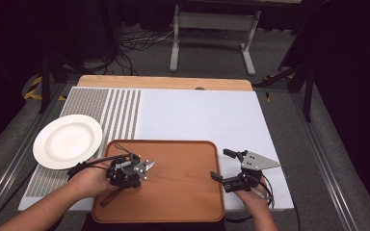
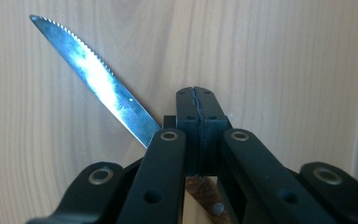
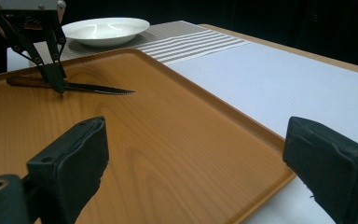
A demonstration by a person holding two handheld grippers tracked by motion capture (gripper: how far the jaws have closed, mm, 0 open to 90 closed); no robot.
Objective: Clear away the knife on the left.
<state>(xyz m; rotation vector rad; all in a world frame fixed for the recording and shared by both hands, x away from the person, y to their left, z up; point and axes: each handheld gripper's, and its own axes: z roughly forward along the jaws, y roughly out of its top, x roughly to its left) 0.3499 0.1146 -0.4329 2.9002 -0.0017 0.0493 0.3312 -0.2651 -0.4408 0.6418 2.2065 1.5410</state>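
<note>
Jaws of my left gripper (image 2: 198, 100) are pressed tight together, clamped on the steak knife (image 2: 95, 77) right where the blade meets its wooden handle. In the left gripper view the serrated blade sticks out up and to the left of the closed tips, with a brown bit of handle peeking out below them. The knife lies flat on the wooden tray (image 1: 183, 192), in its near-left part, handle toward my side of the counter (image 1: 212, 115).

Over on the right, my right gripper (image 1: 227, 166) sits just off the tray's right edge, jaws spread wide with nothing between them; through its camera I can see the left gripper (image 3: 58, 86) nosed down onto the knife (image 3: 95, 88).

Beyond the tray, the white plate (image 1: 68, 141) rests on the striped placemat (image 1: 120, 110), just past the tray's left far corner.

Now the risk, as I judge it: my grip is narrow and sits near one end of the blade, so on the lift the knife may swivel in the jaws and droop at the handle end. Smooth steel against the pads could also slip out altogether. And the pointed tip swings wide if I turn toward the plate, so it could clip the rim.
</note>
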